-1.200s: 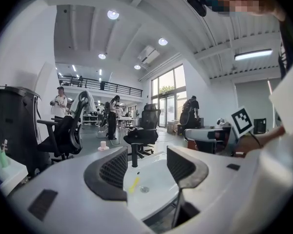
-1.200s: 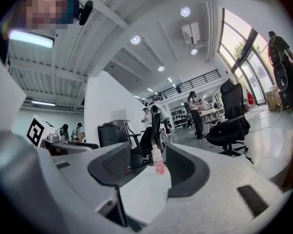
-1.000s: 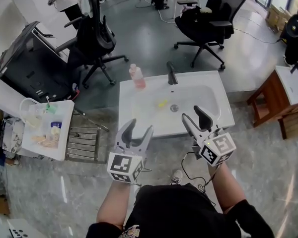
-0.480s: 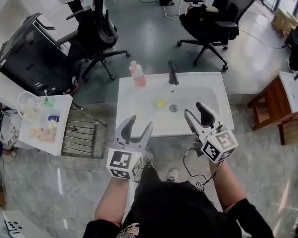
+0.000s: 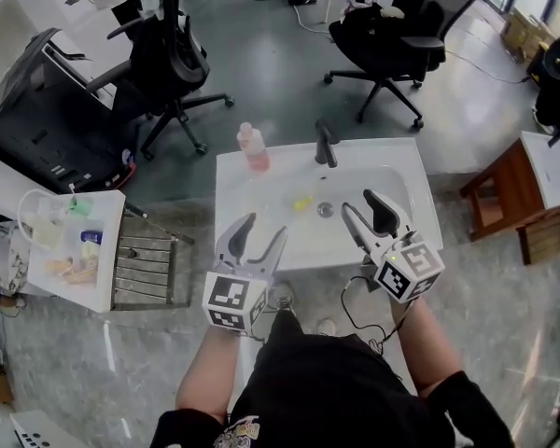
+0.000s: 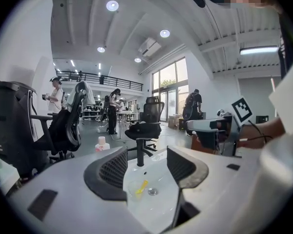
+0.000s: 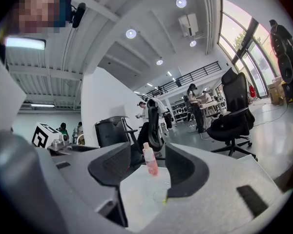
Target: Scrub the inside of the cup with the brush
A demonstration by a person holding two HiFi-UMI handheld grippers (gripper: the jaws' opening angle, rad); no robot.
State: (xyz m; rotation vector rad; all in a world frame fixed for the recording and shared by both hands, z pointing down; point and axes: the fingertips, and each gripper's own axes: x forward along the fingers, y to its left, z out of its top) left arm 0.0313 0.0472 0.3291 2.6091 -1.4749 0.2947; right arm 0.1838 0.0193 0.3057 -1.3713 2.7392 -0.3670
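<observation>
A clear cup with a yellow brush in it lies in the white sink, just left of the drain. Both grippers hover over the sink's front edge, apart from the cup. My left gripper is open and holds nothing. In the left gripper view the cup shows low between the spread fingers. My right gripper is open and empty too. In the right gripper view the cup sits faintly in the basin below the pink bottle.
A black faucet stands at the sink's back rim, with a pink bottle at its back left corner. A white cart with small items and a metal rack stand to the left, a wooden stool to the right, and office chairs behind.
Both grippers stay open and have edged slightly forward over the sink's front edge. The head view has shifted a little. The cup and brush have not moved.
</observation>
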